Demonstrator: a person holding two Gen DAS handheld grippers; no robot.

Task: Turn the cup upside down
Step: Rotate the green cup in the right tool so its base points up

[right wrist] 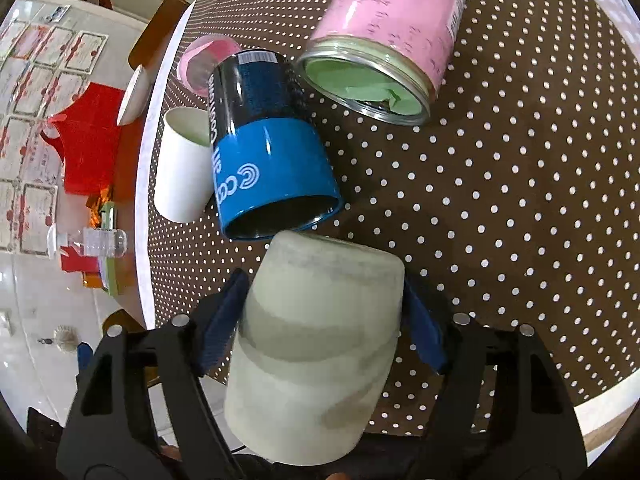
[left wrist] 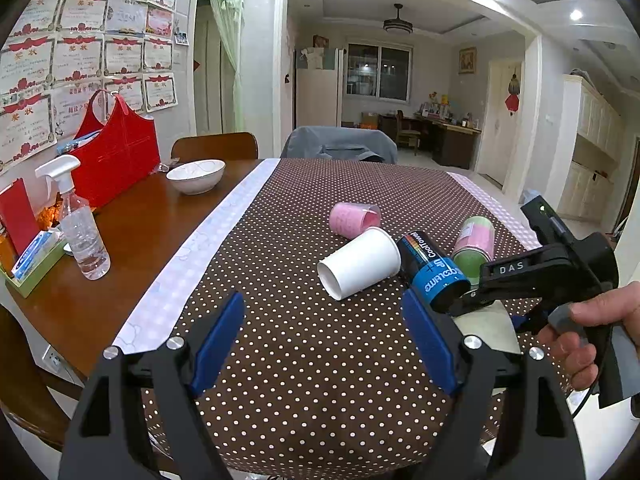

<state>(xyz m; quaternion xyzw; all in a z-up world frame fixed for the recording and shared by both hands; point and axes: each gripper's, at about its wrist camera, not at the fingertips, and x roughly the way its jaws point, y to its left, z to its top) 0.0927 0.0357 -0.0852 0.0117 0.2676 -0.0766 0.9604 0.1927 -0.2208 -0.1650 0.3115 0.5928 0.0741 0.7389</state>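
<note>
My right gripper [right wrist: 322,316] is shut on a pale grey-green cup [right wrist: 316,344], held between its blue pads above the dotted cloth, closed base pointing away from the camera. In the left wrist view the right gripper [left wrist: 476,300] sits at the right, the pale cup [left wrist: 486,322] partly hidden behind my left finger. My left gripper [left wrist: 324,340] is open and empty above the cloth. A blue and black cup [left wrist: 434,268] [right wrist: 268,152], a white paper cup [left wrist: 360,262] [right wrist: 182,164], a small pink cup [left wrist: 354,218] [right wrist: 202,62] and a pink-green glass jar [left wrist: 476,244] [right wrist: 384,36] lie on their sides.
A brown dotted tablecloth [left wrist: 312,360] covers the wooden table [left wrist: 132,240]. At the left stand a spray bottle [left wrist: 78,224], a white bowl [left wrist: 196,176], a red bag [left wrist: 114,148] and a green tray [left wrist: 34,264]. Chairs stand behind the table.
</note>
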